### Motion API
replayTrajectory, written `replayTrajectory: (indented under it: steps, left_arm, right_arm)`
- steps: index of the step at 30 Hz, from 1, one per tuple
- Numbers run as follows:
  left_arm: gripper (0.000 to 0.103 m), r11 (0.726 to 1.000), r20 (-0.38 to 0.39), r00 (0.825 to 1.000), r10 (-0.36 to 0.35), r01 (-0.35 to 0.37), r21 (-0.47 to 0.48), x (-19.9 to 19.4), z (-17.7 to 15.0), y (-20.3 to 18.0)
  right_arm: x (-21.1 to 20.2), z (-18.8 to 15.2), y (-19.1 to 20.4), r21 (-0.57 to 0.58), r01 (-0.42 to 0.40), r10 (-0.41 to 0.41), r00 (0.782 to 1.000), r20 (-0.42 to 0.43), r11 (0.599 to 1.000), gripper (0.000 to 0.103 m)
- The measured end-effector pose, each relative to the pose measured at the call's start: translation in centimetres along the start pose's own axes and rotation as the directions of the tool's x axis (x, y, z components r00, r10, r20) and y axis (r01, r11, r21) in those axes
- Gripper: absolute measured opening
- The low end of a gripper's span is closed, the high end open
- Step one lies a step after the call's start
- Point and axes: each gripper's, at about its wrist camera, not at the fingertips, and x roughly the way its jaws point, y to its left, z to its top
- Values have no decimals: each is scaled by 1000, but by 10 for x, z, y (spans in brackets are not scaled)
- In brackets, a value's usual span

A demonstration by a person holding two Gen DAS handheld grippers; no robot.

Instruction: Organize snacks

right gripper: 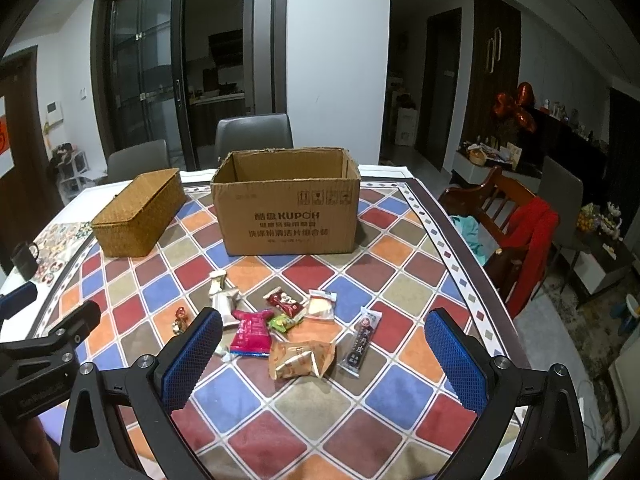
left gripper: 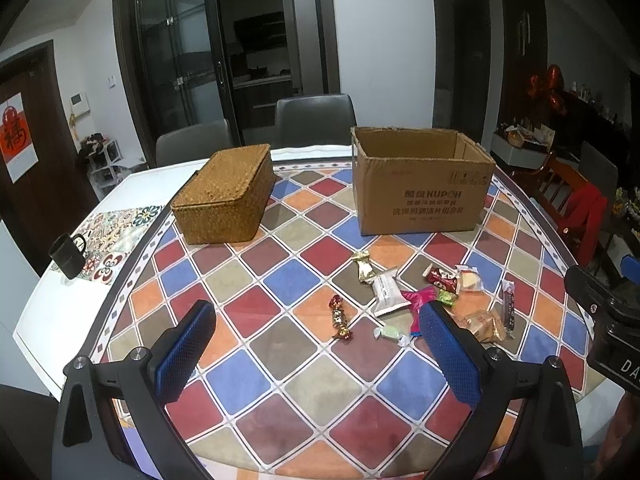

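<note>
Several wrapped snacks lie on the checkered tablecloth: a pink packet [right gripper: 252, 334], a tan pastry pack [right gripper: 300, 360], a dark stick pack [right gripper: 360, 340], a red pack [right gripper: 285, 303], a clear pack [right gripper: 321, 306] and a red-gold candy [left gripper: 339, 317]. An open cardboard box [right gripper: 288, 208] stands behind them, also in the left wrist view [left gripper: 420, 188]. My left gripper [left gripper: 316, 340] is open and empty above the table, near the candy. My right gripper [right gripper: 324, 354] is open and empty, hovering over the snack pile.
A lidded wicker basket [left gripper: 226, 194] stands left of the box. A black mug [left gripper: 70, 256] sits at the table's left edge. Grey chairs stand behind the table; a wooden chair with red cloth [right gripper: 528, 240] is at the right.
</note>
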Motion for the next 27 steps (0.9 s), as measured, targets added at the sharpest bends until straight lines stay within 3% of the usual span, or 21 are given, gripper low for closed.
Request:
replayTrajectory:
  steps: [17,27]
  left_arm:
    - [103,999,-13,999,42,-42,9,48,-13,0]
    - [92,997,-32,999,43,-41,65,89,-27,-7]
  right_arm:
    - [40,-16,16,-41,2,-2,1000,-13,999,103]
    - [80,-31,25,-66,0,-4,998,-67,998,102]
